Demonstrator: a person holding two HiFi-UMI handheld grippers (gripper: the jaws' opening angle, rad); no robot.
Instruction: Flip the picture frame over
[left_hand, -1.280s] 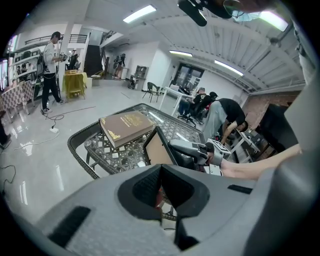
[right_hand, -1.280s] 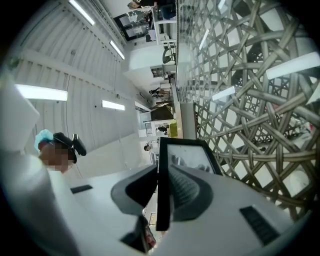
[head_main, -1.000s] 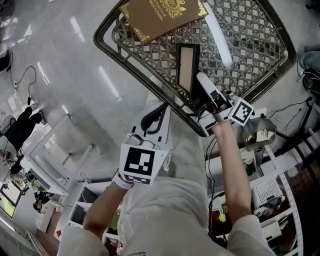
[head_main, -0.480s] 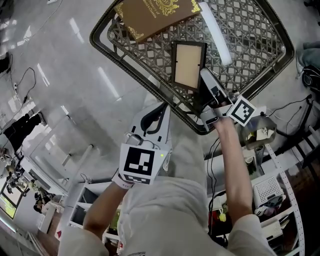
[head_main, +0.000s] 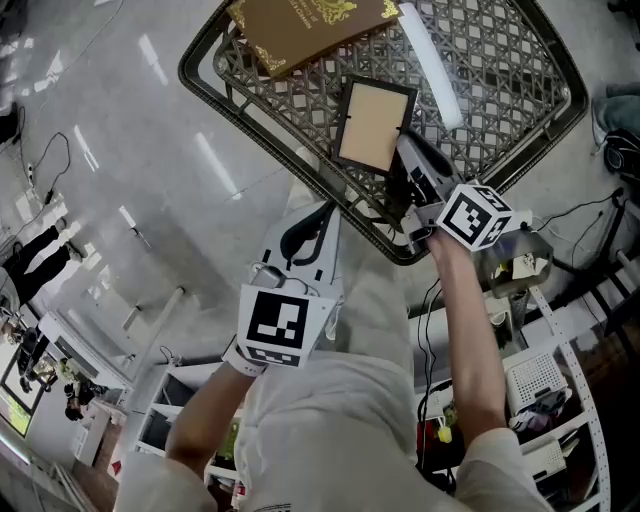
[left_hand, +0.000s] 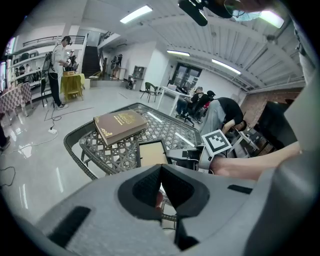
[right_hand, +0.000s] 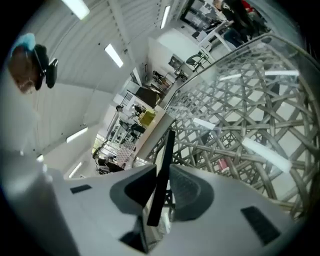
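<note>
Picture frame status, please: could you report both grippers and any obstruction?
Left gripper shut, empty. Right gripper jaws closing on picture frame edge; tan face up, over wicker table. Brown book nearby, not touching.

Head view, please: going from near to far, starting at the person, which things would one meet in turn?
left gripper → right gripper, its fingers closing with the edge of the picture frame between them → the picture frame itself → book
</note>
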